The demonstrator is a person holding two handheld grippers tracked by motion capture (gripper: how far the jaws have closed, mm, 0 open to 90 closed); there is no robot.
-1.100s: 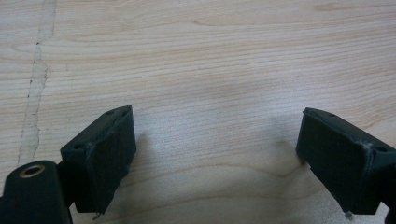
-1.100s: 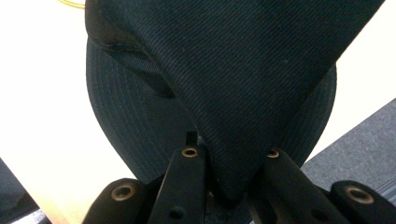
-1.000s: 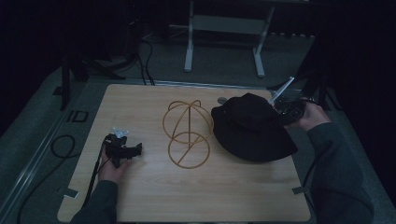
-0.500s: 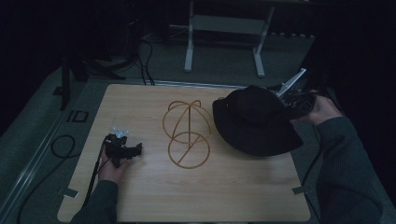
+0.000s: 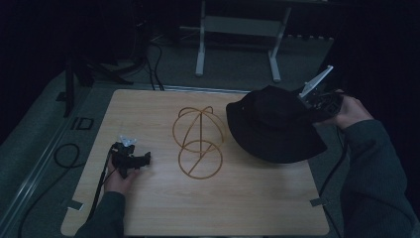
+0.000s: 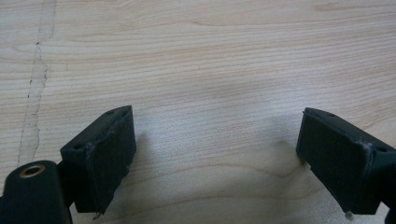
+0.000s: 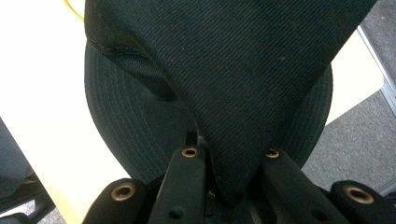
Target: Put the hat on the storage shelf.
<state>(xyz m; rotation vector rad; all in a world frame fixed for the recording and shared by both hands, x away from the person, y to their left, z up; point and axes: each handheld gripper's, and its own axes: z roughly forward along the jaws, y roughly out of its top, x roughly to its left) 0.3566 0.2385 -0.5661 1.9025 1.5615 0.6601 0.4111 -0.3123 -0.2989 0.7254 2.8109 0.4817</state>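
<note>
The wooden table [image 5: 257, 208] carries a gold wire stand [image 5: 198, 141] near its middle. Right of the stand, a black brimmed hat [image 5: 275, 126] hangs tilted over the table's right edge, lifted clear of the wood. The right gripper [image 5: 317, 101], right of the stand, has its jaws clamped on the hat's crown. Left of the stand, the left gripper [image 5: 130, 159] rests on the table, jaws wide apart around nothing.

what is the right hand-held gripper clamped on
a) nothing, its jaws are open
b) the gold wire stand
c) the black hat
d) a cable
c, the right hand-held gripper has its jaws pinched on the fabric of the black hat, holding it at the right edge of the table, while the gold wire stand sits apart near the middle.
</note>
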